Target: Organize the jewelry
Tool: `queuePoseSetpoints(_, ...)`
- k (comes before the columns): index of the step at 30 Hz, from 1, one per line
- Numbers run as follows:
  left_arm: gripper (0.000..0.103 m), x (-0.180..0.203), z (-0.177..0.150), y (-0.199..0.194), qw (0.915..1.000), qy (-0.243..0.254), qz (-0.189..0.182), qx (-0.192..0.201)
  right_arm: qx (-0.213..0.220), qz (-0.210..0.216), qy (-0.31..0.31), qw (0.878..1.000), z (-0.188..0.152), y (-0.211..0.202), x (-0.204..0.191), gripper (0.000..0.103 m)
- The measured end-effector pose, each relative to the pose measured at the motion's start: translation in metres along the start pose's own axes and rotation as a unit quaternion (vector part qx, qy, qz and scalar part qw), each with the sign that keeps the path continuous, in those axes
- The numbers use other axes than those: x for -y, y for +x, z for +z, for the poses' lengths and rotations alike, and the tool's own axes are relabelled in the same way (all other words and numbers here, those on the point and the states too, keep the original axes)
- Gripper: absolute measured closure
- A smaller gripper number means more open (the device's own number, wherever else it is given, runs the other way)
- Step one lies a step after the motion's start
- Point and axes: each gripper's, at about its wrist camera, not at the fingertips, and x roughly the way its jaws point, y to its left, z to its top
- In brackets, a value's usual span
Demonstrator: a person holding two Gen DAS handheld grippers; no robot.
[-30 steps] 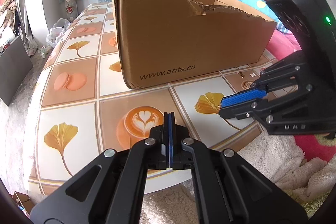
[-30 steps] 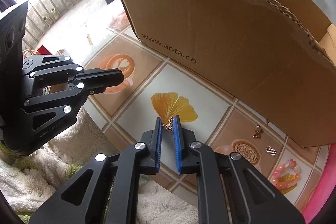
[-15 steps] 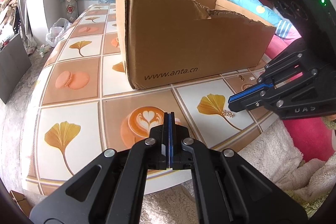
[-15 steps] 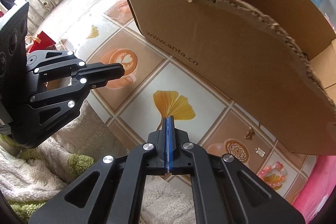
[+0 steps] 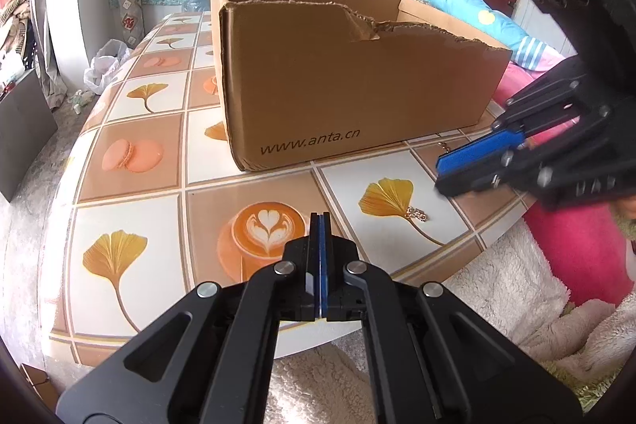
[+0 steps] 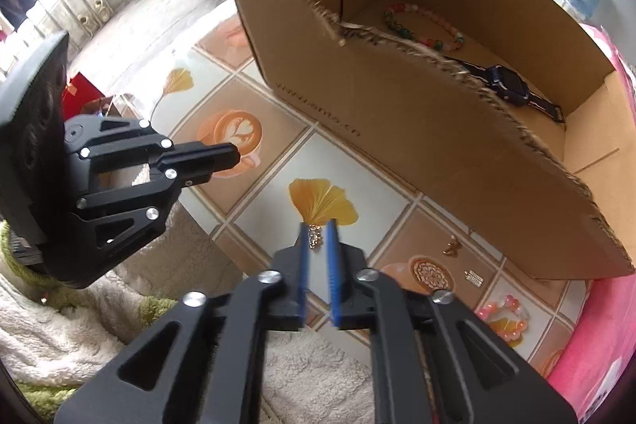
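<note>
Left gripper, black frame with blue pads: clenched, pads pressed flat together, nothing between them; poised above the latte-art tile of the round tiled table.

Right gripper, same make: jaws opening, pads apart. A small gold chain piece shows in the gap between them. From the left wrist view that gold piece lies on the table at the stem of the yellow ginkgo-leaf print, below the right gripper's tips and clear of them; no pad presses on it.

Brown cardboard box with torn front edge: beyond the right gripper, just past the ginkgo tile. Inside it, a multicoloured bead bracelet toward the far end and a dark blue wristwatch nearer the right wall.

To the right of the right gripper, on the table before the box: a small gold charm, a tiny silver rectangular piece, and a pink bead bracelet near the table edge.
</note>
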Motion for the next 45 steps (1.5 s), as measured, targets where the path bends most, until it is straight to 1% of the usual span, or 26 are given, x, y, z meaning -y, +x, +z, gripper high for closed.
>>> queuePoseSetpoints(1,0.103,0.000,0.000,-0.001,1.0000,-0.001,0.001,0.000,-0.006,0.003,-0.003,1.000,0.000,0.005,-0.002,0.081)
queuePoseSetpoints(5,0.103,-0.002,-0.001,-0.003,1.0000,-0.005,0.005,0.001,-0.019,0.000,-0.017,1.000,0.003,0.018,-0.009,0.081)
queuePoseSetpoints(8,0.103,-0.004,-0.002,-0.004,1.0000,-0.007,0.006,0.000,-0.033,-0.002,-0.018,0.999,0.004,0.026,-0.009,0.083)
queuePoseSetpoints(9,0.103,-0.005,-0.002,-0.004,1.0000,-0.007,0.005,0.000,-0.039,0.000,-0.021,0.999,0.006,0.030,-0.010,0.088)
queuePoseSetpoints(11,0.103,-0.006,-0.002,-0.003,1.0000,-0.008,0.005,0.000,-0.040,0.003,-0.023,0.999,0.006,0.032,-0.010,0.091)
queuePoseSetpoints(14,0.103,-0.006,-0.002,-0.003,0.9999,-0.010,0.004,0.001,-0.041,0.010,-0.018,0.999,0.006,0.030,-0.008,0.098)
queuePoseSetpoints(19,0.103,-0.008,-0.002,-0.002,0.9999,-0.012,0.004,0.003,-0.040,0.031,0.008,0.999,0.006,0.036,0.008,0.102)
queuePoseSetpoints(23,0.103,-0.007,-0.004,-0.003,0.9999,-0.013,0.005,0.003,-0.026,0.039,0.022,0.999,0.004,0.028,0.022,0.102)
queuePoseSetpoints(28,0.103,-0.005,-0.003,-0.004,0.9999,-0.011,0.006,0.004,-0.008,0.043,0.027,0.999,-0.001,0.013,0.029,0.102)
queuePoseSetpoints(33,0.103,0.000,-0.002,-0.006,1.0000,-0.008,0.002,0.006,0.017,0.033,0.043,0.998,-0.009,-0.012,0.038,0.102)
queuePoseSetpoints(36,0.103,0.007,-0.001,-0.006,0.9999,-0.004,-0.011,0.008,0.036,0.025,0.065,0.997,-0.019,-0.029,0.049,0.102)
queuePoseSetpoints(39,0.103,0.021,0.004,-0.001,0.9995,0.004,-0.032,0.008,0.052,0.009,0.081,0.995,-0.030,-0.045,0.057,0.102)
queuePoseSetpoints(41,0.100,0.034,0.010,0.005,0.9987,0.017,-0.047,0.010,0.062,-0.003,0.094,0.994,-0.039,-0.054,0.064,0.102)
queuePoseSetpoints(43,0.094,0.048,0.016,0.011,0.9976,0.033,-0.059,0.015,0.072,-0.014,0.108,0.991,-0.050,-0.060,0.075,0.102)
queuePoseSetpoints(45,0.094,0.063,0.022,0.018,0.9959,0.052,-0.071,0.017,0.078,-0.016,0.122,0.989,-0.058,-0.064,0.084,0.102)
